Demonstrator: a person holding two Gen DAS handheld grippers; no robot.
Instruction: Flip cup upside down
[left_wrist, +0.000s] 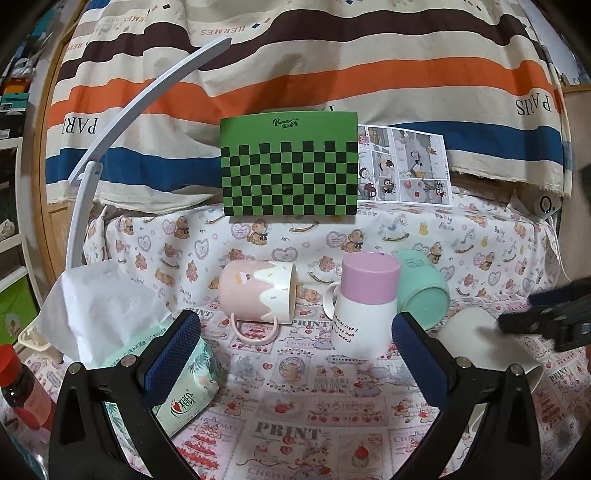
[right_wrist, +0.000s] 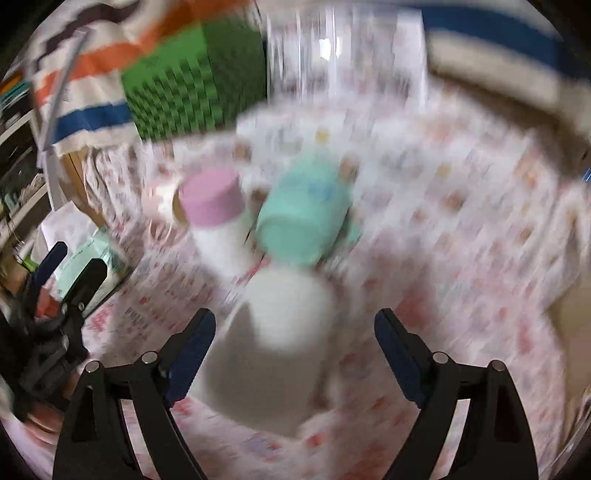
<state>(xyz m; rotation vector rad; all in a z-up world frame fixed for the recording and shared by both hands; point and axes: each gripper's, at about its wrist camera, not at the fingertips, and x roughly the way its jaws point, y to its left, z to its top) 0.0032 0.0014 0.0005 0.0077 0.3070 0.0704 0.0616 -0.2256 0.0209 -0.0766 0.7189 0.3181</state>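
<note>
The white cup (right_wrist: 273, 343) lies tipped on the printed cloth (left_wrist: 314, 424) (badly blurred). Right gripper (right_wrist: 295, 354) spread around it, untouching; left gripper (left_wrist: 295, 354) spread, empty

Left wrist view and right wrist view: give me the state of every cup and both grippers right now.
Pink cup: on its side, mouth facing right.
Purple-and-white mug: upside down.
Teal cup: on its side, base facing the camera.
White cup: on its side, between the right gripper's open fingers.
Left gripper: open, empty.
Right gripper: open, around the white cup; blurred.
</note>
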